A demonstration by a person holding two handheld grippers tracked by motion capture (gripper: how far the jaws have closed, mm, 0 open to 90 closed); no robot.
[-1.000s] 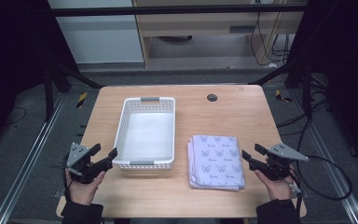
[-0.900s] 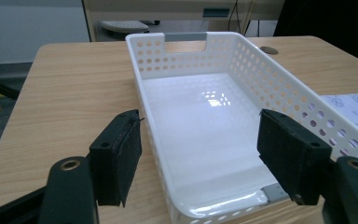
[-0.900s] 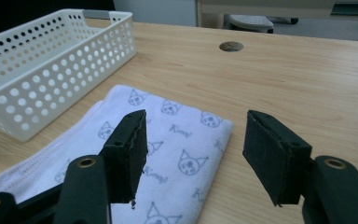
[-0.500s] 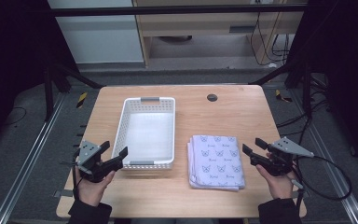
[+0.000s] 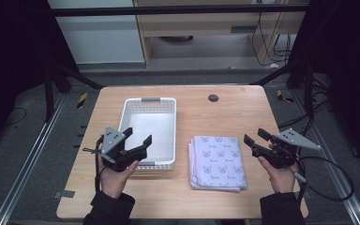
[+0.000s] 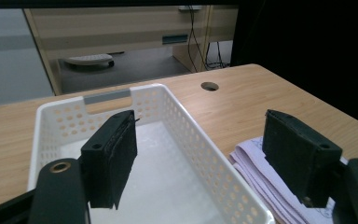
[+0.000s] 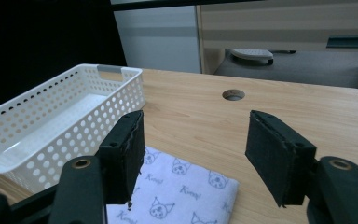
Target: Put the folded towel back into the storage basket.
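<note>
A white perforated basket (image 5: 124,122) (image 6: 186,121) (image 7: 74,107) stands left of centre on the wooden table. Right of it lies a folded stack of pale lilac cloths with cat-face prints (image 5: 218,161) (image 6: 270,182) (image 7: 182,191). My left gripper (image 5: 137,137) (image 6: 198,140) hovers over the basket's near left corner; its jaws have just been opening and stand open with nothing between them. My right gripper (image 5: 256,137) (image 7: 196,140) hangs just right of the cloth stack, pointing toward it. Its jaws have just opened a little further and hold nothing.
A round cable hole (image 5: 213,98) sits in the table (image 5: 243,108) near its far edge. Black frame poles stand at both far corners. The right gripper's cable (image 5: 330,180) loops off the table's right side. Bare wood lies between basket and cloths.
The left gripper has risen and moved right, from beside the basket's left edge to over its near corner. The right gripper has lifted slightly.
</note>
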